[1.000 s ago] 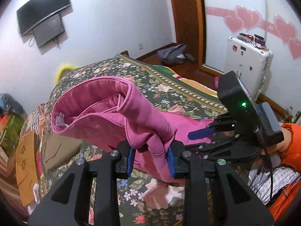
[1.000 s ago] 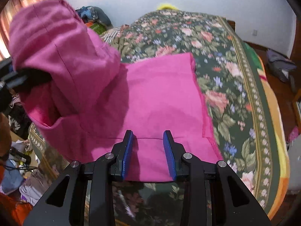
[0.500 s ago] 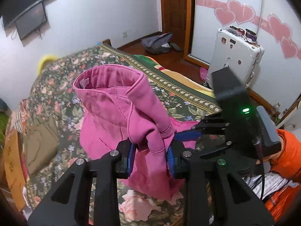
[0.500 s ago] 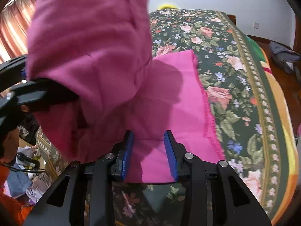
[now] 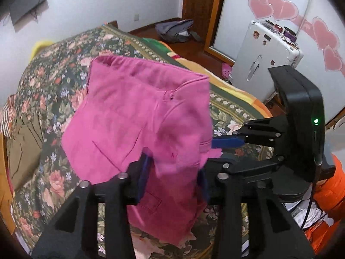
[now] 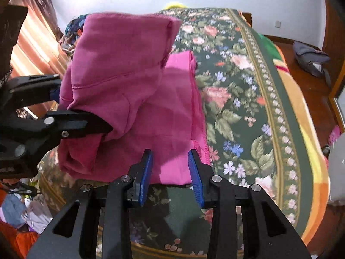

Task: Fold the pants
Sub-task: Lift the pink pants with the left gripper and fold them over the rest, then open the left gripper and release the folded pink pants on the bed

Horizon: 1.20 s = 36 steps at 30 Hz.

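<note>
The pink pants lie on the floral bedspread, with their waist end lifted above the lower layer. My left gripper is shut on a bunched fold of the pants and holds that end up; it shows from the side in the right wrist view. My right gripper is open, its blue pads on either side of the near hem of the flat pant layer, not closed on it. It shows in the left wrist view at the right of the cloth.
A white suitcase stands beside the bed by the mirrored door. A grey bag lies on the wooden floor. An olive garment lies on the bed's left part. The bedspread's orange edge runs down the right.
My left gripper has carried the lifted waist end across and over the flat part of the pants. The cloth has spread out flatter. My right gripper has stayed open at the near hem.
</note>
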### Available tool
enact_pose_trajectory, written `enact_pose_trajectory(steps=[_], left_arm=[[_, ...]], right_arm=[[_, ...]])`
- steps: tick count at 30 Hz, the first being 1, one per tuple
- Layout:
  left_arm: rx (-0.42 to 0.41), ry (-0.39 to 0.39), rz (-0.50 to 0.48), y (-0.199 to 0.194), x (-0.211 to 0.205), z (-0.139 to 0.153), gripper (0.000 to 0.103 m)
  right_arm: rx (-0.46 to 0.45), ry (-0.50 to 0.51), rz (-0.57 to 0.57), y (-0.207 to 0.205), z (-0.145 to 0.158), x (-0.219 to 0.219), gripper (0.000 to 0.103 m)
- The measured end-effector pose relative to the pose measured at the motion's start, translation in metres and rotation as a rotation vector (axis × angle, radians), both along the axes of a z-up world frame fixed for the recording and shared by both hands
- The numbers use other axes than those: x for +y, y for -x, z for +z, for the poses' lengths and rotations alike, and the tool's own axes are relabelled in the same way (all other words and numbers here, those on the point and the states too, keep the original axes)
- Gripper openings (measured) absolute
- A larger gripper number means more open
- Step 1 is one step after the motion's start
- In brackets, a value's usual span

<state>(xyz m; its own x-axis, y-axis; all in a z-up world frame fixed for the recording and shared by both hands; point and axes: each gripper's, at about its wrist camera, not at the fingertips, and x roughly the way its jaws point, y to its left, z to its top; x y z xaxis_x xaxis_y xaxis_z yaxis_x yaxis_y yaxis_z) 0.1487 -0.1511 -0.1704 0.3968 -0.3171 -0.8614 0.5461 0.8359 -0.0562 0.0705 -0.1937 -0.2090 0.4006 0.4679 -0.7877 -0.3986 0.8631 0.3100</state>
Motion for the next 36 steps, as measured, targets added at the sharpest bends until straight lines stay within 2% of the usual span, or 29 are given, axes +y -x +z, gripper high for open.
enact_pose_trajectory(steps=[1,3,9,13,17,22,26,29,33,36], left_arm=[[0.005,0.002,0.009,0.000,0.001,0.000,0.053],[0.016,0.034,0.019,0.000,0.006,0.002,0.067],[-0.042,0.083,0.046,0.001,0.021,0.025,0.071],[-0.103,0.077,0.097,-0.009,0.039,0.038,0.073],[-0.145,0.048,0.172,-0.035,0.065,0.041,0.073],[-0.116,0.020,0.221,-0.078,0.086,0.027,0.073],[-0.064,0.001,0.239,-0.107,0.088,0.004,0.073],[-0.024,0.017,0.214,-0.123,0.082,-0.015,0.073],[-0.026,-0.007,0.157,-0.134,0.067,-0.031,0.073],[-0.016,0.010,0.131,-0.140,0.063,-0.041,0.073]], right_arm=[[-0.001,-0.005,-0.004,-0.001,-0.001,0.000,0.032],[0.001,-0.013,-0.007,-0.002,0.000,-0.003,0.032],[0.003,-0.012,-0.017,-0.002,0.000,-0.004,0.032],[-0.004,0.007,-0.020,0.001,0.003,-0.004,0.032],[-0.006,0.007,-0.040,0.003,0.006,-0.010,0.032],[0.002,0.008,-0.054,0.006,0.007,-0.013,0.032],[0.010,-0.001,-0.066,0.007,0.007,-0.013,0.032],[0.020,-0.010,-0.072,0.004,0.004,-0.013,0.033],[0.028,0.011,-0.079,-0.003,-0.002,-0.013,0.037],[0.039,0.011,-0.085,-0.014,-0.006,-0.015,0.037]])
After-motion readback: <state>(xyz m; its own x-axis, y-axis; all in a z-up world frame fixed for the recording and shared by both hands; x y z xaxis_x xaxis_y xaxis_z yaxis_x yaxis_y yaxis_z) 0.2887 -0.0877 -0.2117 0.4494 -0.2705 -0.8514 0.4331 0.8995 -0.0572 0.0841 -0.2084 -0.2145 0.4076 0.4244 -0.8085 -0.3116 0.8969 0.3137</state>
